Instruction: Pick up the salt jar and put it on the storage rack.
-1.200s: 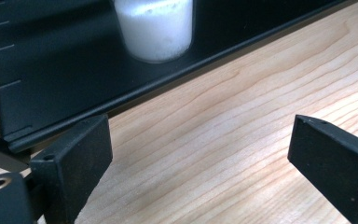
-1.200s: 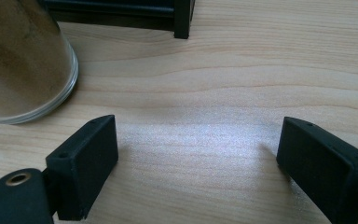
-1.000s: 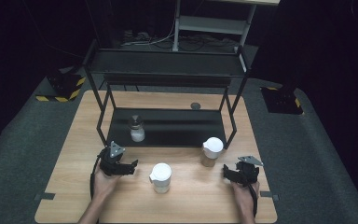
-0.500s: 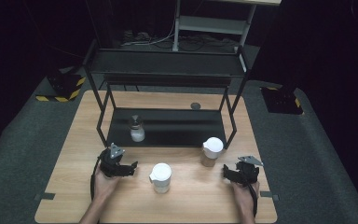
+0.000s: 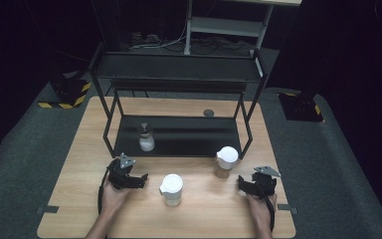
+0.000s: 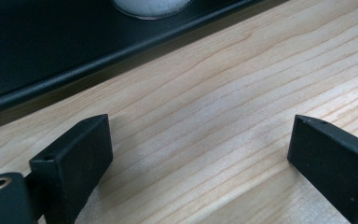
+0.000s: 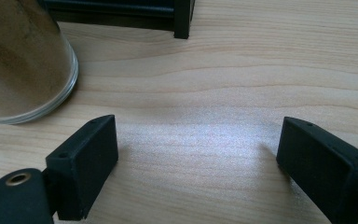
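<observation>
Jars: the brown jar (image 5: pixel 226 162) with a white lid stands on the table (image 5: pixel 69 164), just in front of the rack's right front leg and up-left of the right gripper (image 5: pixel 251 185). The pale jar (image 5: pixel 171 189) with a white lid stands on the table between the two grippers, nearer the left gripper (image 5: pixel 134 180). A small shaker (image 5: pixel 145 137) sits on the lower shelf of the rack (image 5: pixel 179 69), toward its left end.

The black rack stands on the far half of the wooden table, two shelves high.

The left gripper rests low over the table in front of the rack's left side, jaws wide apart with bare wood between them; its own view shows the shelf edge and the shaker's base (image 6: pixel 151 5) ahead. The right gripper rests low near the table's right front, jaws spread and holding nothing; in its own view the brown jar (image 7: pixel 21 65) stands off to the left, clear of the jaws.
</observation>
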Demonstrator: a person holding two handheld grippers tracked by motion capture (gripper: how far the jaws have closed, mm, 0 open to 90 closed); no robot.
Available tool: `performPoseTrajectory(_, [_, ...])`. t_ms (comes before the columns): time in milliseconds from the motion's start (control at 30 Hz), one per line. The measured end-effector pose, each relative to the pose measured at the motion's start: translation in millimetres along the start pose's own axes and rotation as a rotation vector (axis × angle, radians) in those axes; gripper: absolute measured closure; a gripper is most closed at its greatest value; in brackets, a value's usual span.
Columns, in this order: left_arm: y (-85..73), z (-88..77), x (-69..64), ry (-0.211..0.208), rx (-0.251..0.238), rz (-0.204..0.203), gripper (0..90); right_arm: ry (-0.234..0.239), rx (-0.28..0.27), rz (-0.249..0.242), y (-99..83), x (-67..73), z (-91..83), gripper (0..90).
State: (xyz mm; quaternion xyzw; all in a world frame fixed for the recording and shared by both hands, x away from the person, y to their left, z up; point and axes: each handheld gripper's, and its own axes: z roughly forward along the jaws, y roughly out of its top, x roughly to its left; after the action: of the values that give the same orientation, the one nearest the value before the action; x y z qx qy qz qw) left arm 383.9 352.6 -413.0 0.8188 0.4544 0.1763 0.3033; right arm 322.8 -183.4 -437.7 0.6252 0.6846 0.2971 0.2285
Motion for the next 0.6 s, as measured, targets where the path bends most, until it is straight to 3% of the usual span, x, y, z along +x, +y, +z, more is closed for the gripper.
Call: performPoseTrajectory(600, [-1.1, -1.2, -2.1, 0.007, -0.001, -0.007, 7.2, 0.001, 0.001, -0.002, 0.3, -0.1, 0.1, 11.8])
